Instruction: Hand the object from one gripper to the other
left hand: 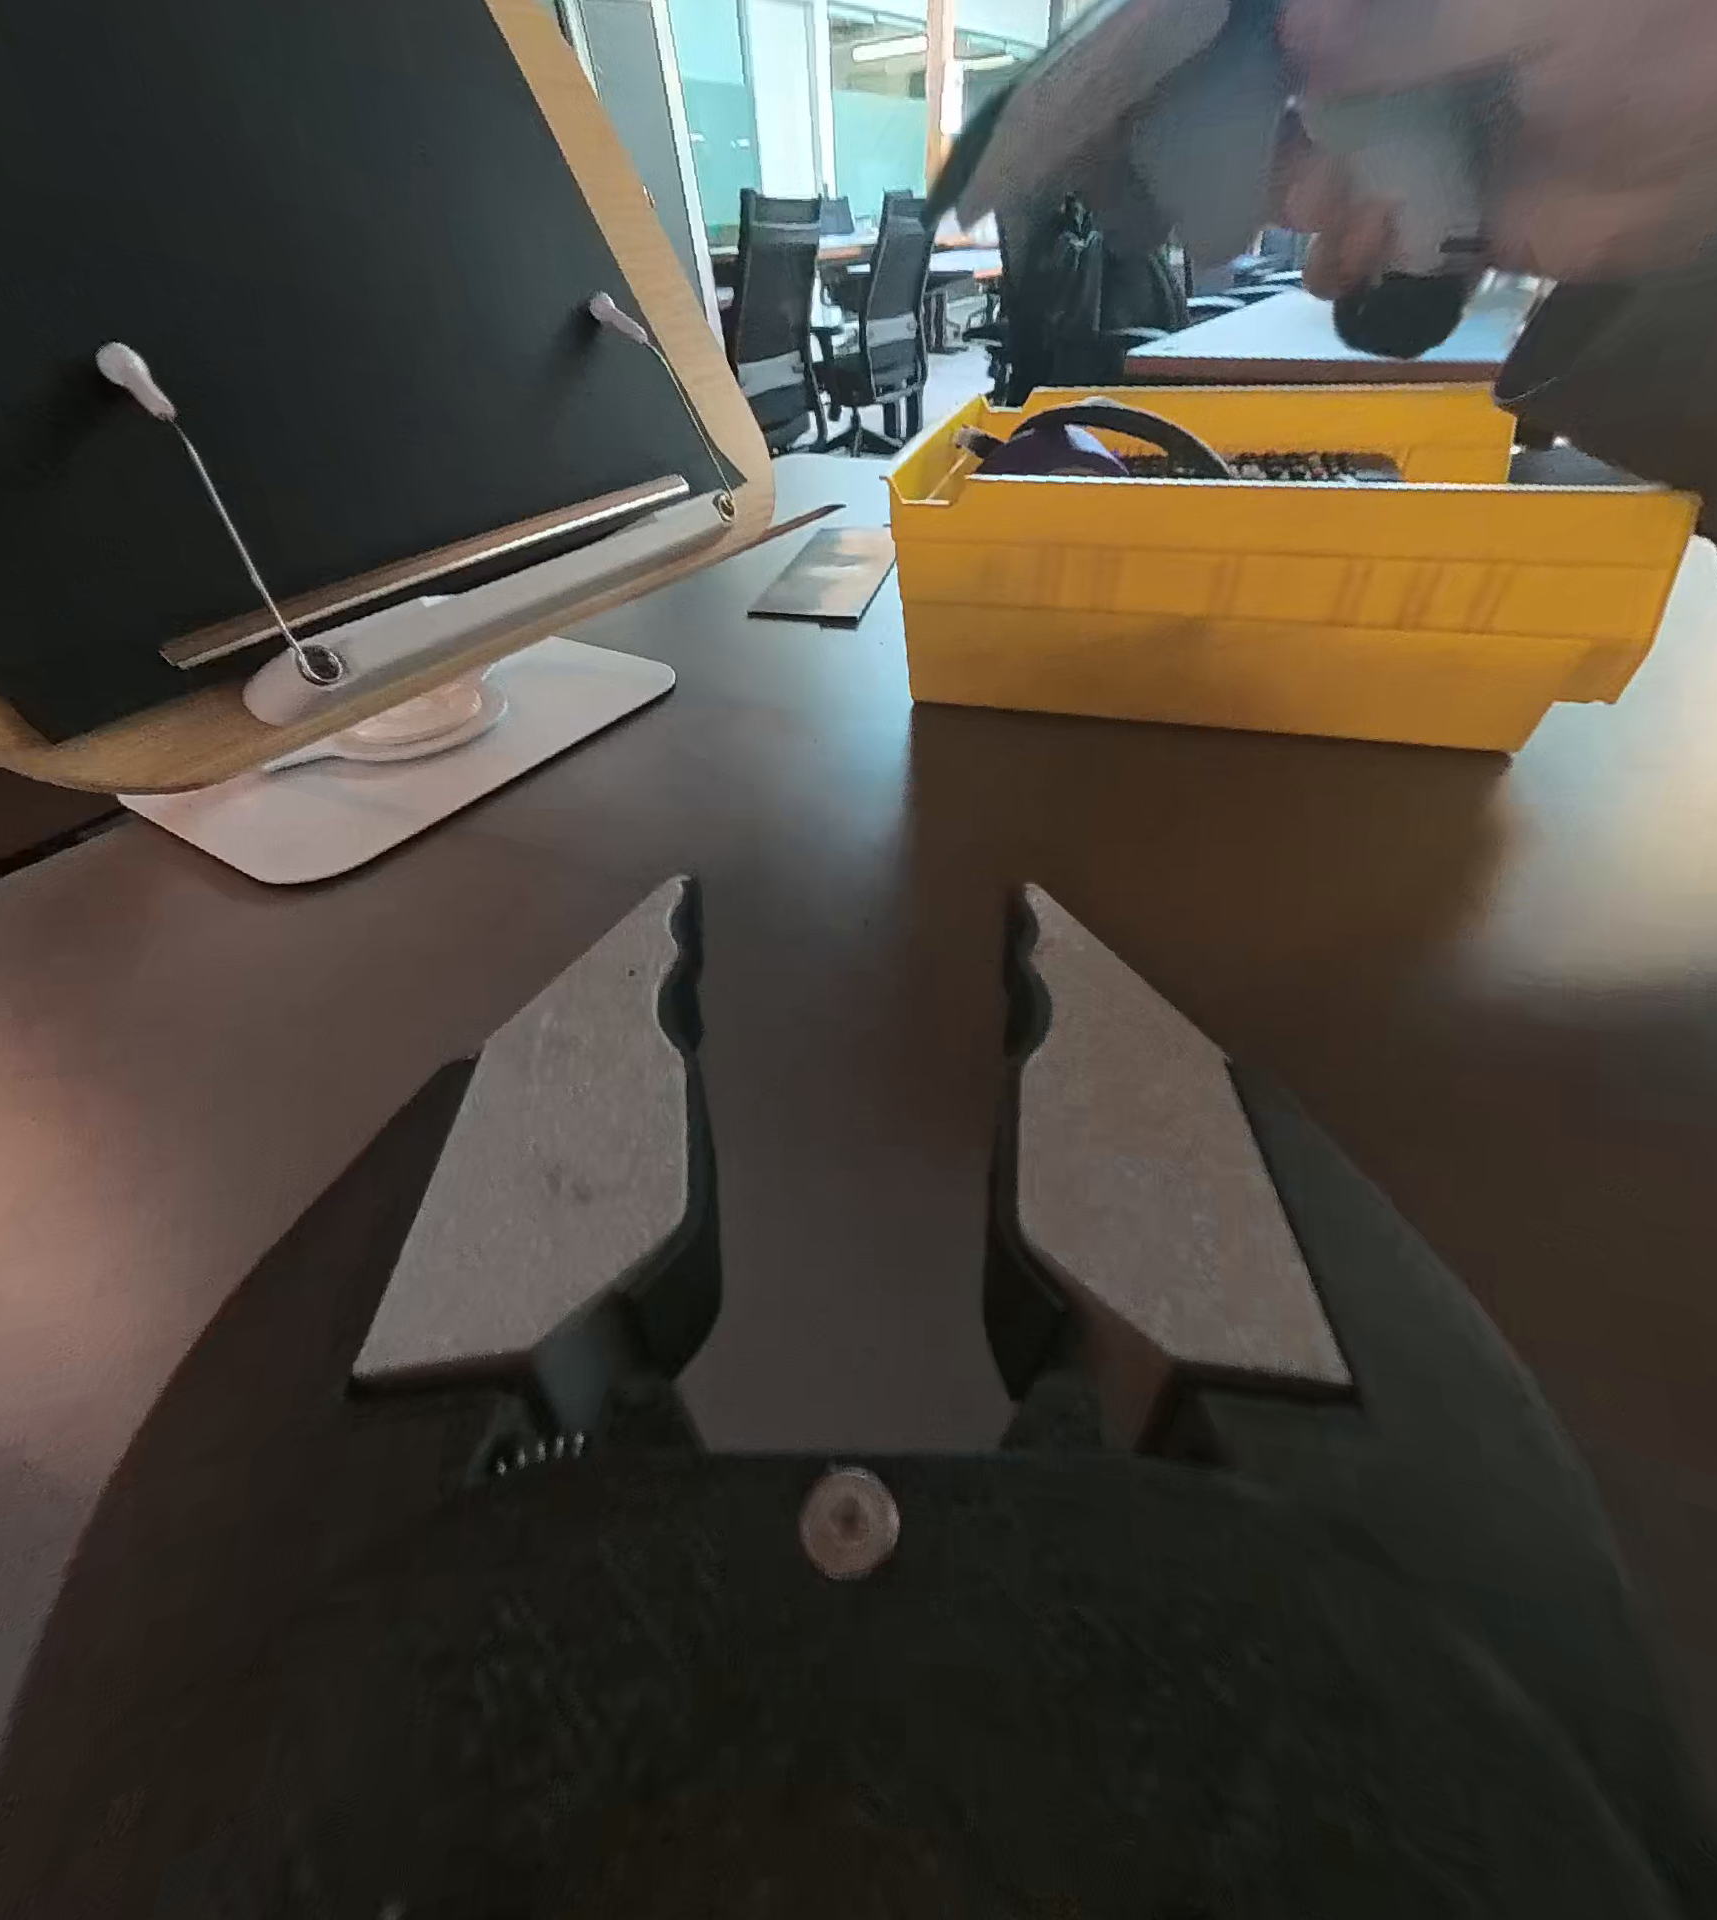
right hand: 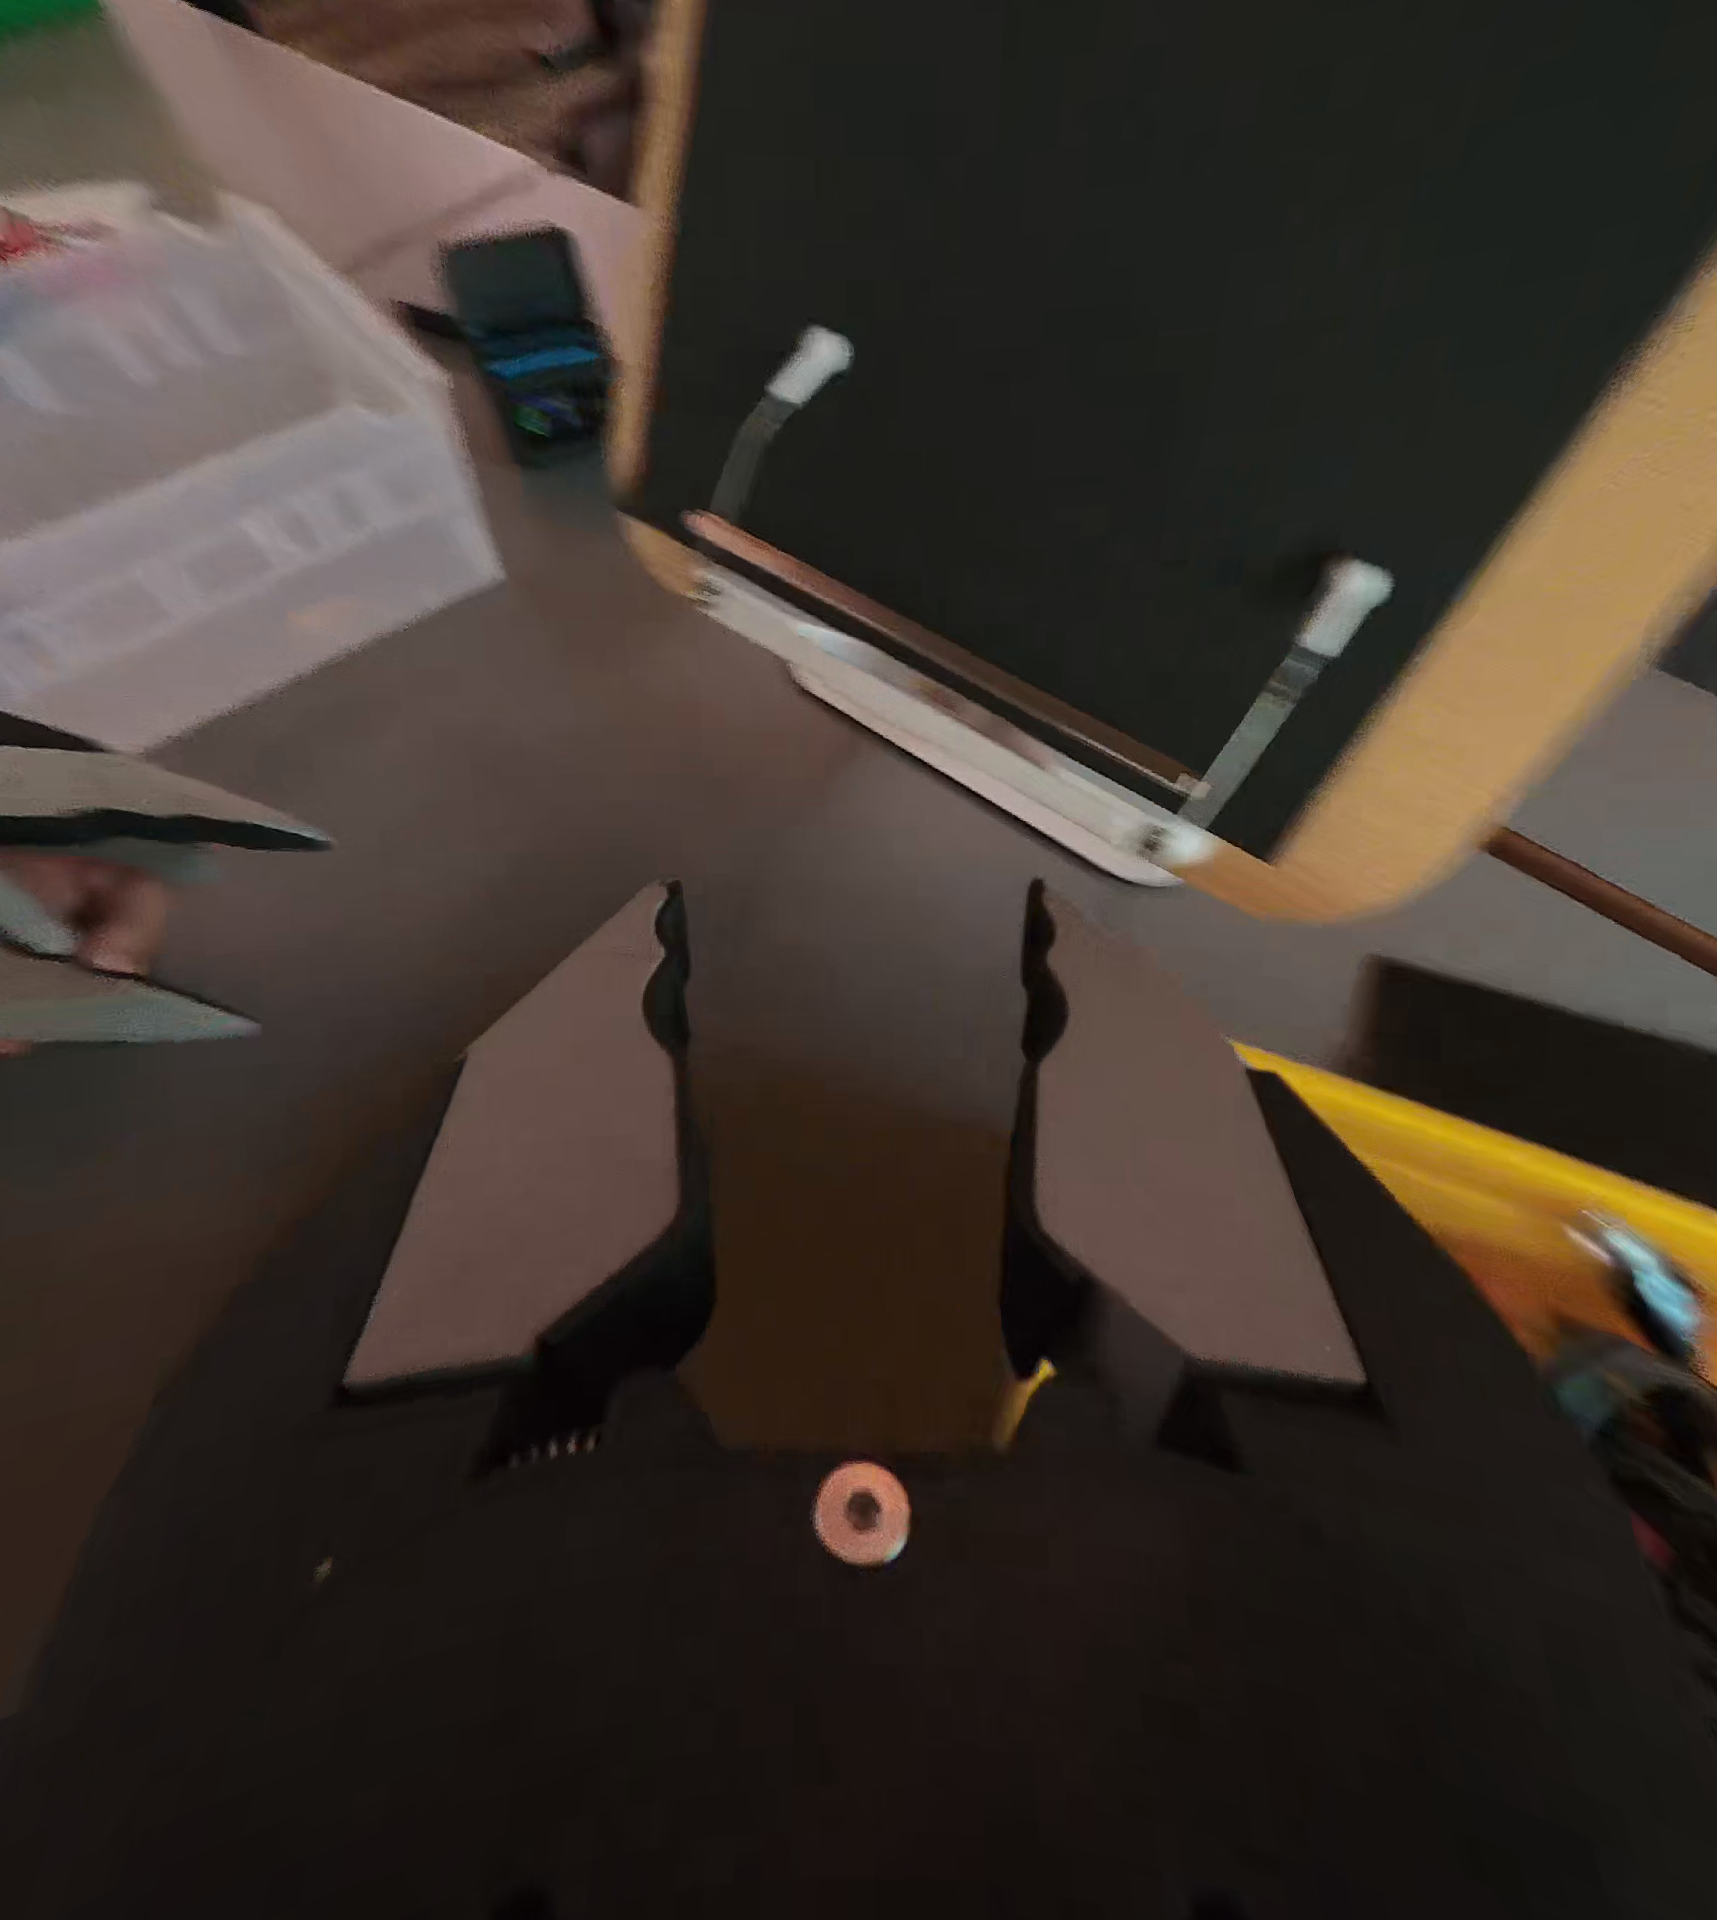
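Object: not picked out yet; neither view shows anything held. The likely candidates lie in the bin point(left hand: 1249, 623), where a dark cable loop point(left hand: 1103, 426) and something purple point(left hand: 1051, 457) show above the rim. Which one is meant cannot be told.
Crate point(right hand: 158, 488): white, blurred, at the far left of the right wrist view, resting on the worktop point(left hand: 1145, 883).
Black device point(right hand: 532, 343): small, just beside the crate, near the stand's edge.
Stand point(left hand: 262, 312): tilted black board with a wooden rim, two wire page-holders and a white base; nothing rests on its ledge.
Card point(left hand: 818, 571): flat and dark, lying between the stand and the bin.
Left hand-held gripper point(left hand: 854, 904): fingers spread apart with nothing between them, low over bare worktop, well short of the bin.
Right hand-held gripper point(right hand: 849, 899): fingers likewise apart and empty, aimed down at the worktop in front of the stand, the bin at its right side. The view is smeared by motion.
Hand point(left hand: 1456, 135): blurred, raised above the bin at the upper right of the left wrist view.
Step in hand: judged as the start, with the approach to a first pick under way and no transfer begun.
Next move: one gripper must reach into the bin and close on an item. The right appears nearer. It then lifts the item clear so that a free end is left for the other gripper.
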A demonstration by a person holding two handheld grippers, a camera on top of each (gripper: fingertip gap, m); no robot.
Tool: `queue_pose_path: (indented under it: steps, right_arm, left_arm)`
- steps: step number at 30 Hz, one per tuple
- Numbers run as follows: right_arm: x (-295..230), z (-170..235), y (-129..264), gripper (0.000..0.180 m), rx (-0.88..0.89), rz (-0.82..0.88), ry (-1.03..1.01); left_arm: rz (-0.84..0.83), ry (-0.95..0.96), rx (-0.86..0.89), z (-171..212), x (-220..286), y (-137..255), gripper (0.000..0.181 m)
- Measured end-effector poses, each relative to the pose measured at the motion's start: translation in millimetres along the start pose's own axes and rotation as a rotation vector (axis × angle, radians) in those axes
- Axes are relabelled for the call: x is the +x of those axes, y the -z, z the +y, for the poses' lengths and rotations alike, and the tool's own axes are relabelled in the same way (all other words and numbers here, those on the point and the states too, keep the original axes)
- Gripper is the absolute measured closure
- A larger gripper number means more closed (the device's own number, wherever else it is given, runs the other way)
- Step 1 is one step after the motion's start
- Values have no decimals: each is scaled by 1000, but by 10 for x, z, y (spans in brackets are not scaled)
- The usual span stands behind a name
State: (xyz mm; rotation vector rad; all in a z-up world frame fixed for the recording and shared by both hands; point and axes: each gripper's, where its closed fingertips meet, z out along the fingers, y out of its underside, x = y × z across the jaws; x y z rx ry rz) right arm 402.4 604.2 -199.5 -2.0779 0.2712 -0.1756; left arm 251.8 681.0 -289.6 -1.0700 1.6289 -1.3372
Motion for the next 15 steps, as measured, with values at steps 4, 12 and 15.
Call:
queue_pose_path:
  steps: [4,12,15]
  right_arm:
    - [-821,19,-372,107,64,-183,62]
    - [-1156,690,-1250,112,-29,-166,196]
    - [-1209,844,-1315,109,-77,-207,207]
  left_arm:
    - [52,11,-70,9,150,156,110]
    - [-79,-107,-244,-464,-354,1455,125]
    - [-163,-97,-489,-294,-919,1976,130]
